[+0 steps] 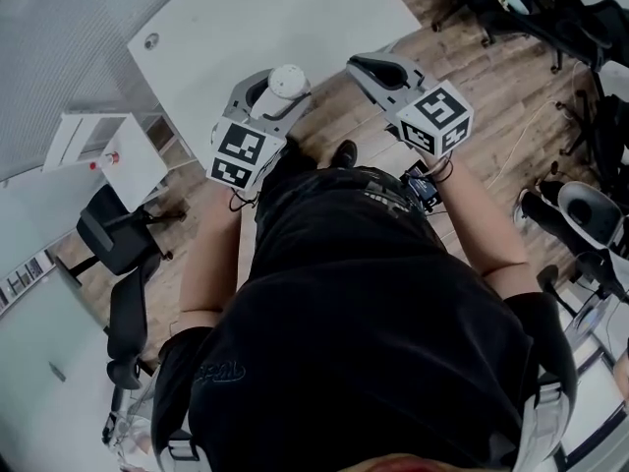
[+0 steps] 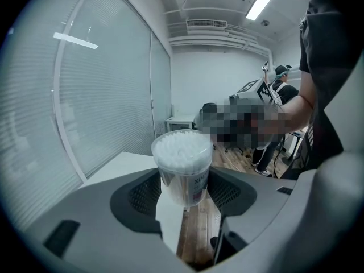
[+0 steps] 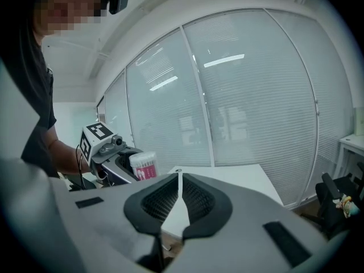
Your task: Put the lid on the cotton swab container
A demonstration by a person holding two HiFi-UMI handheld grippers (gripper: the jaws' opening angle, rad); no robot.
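Left claw [image 2: 183, 182] pinches a clear lidless tub of white cotton swabs [image 2: 181, 152]; right claw [image 3: 180, 178], pressed together and empty, probably must fetch the unseen lid next.

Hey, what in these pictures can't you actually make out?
- Lid: seen in no view; the small round thing on the table is too small in the head view to identify.
- Container base: hidden by the pads of the left gripper in its own view.
- Container label: cut off by those pads; too small in the right gripper view.
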